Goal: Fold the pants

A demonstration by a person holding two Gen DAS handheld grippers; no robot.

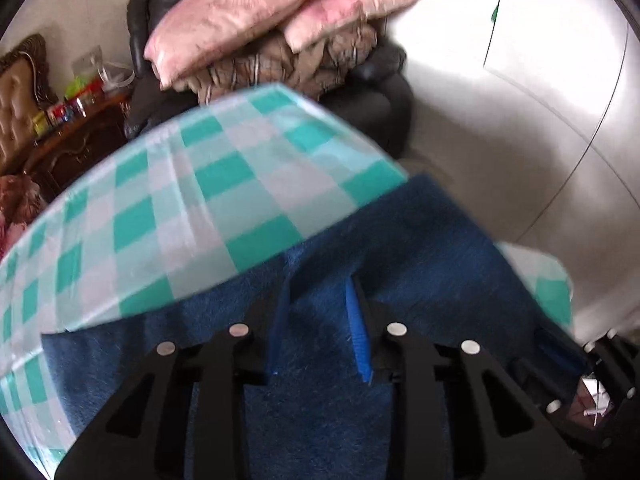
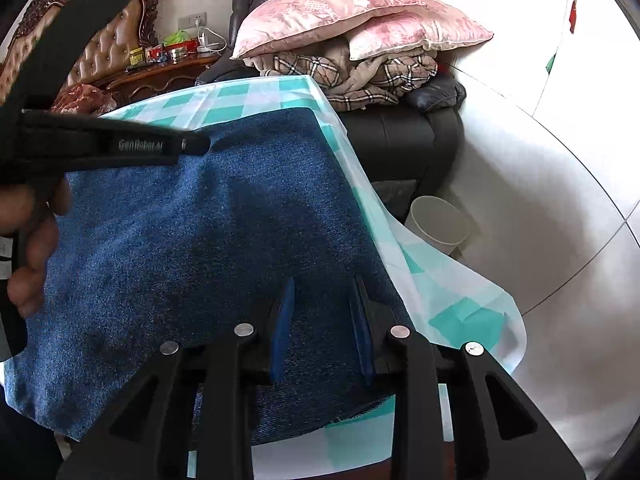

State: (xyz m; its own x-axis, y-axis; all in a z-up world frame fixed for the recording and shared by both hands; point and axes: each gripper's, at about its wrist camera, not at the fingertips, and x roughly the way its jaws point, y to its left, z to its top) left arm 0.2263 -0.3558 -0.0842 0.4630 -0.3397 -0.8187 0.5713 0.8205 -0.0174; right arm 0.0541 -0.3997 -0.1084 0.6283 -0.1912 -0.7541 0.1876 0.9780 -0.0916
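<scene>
Blue denim pants (image 2: 208, 216) lie flat on a teal-and-white checked tablecloth (image 2: 240, 100). My right gripper (image 2: 323, 282) hovers low over the pants' near right part. Its blue-padded fingers (image 2: 285, 312) stand apart, with flat denim showing in the gap and nothing pinched. In the left wrist view, the left gripper (image 1: 318, 280) is over the pants (image 1: 400, 232) near their far edge. Its fingers (image 1: 356, 320) are also apart over smooth cloth. From the right wrist view, the left gripper (image 2: 200, 144) reaches in from the left, its tip at the denim, held by a hand (image 2: 32, 220).
Beyond the table, a dark armchair (image 2: 400, 136) carries pink pillows (image 2: 352, 12) and a plaid blanket (image 2: 360, 72). A white bin (image 2: 438, 220) stands on the pale floor off the table's right edge, where the cloth hangs down. A cluttered wooden side table (image 2: 168, 68) is at back left.
</scene>
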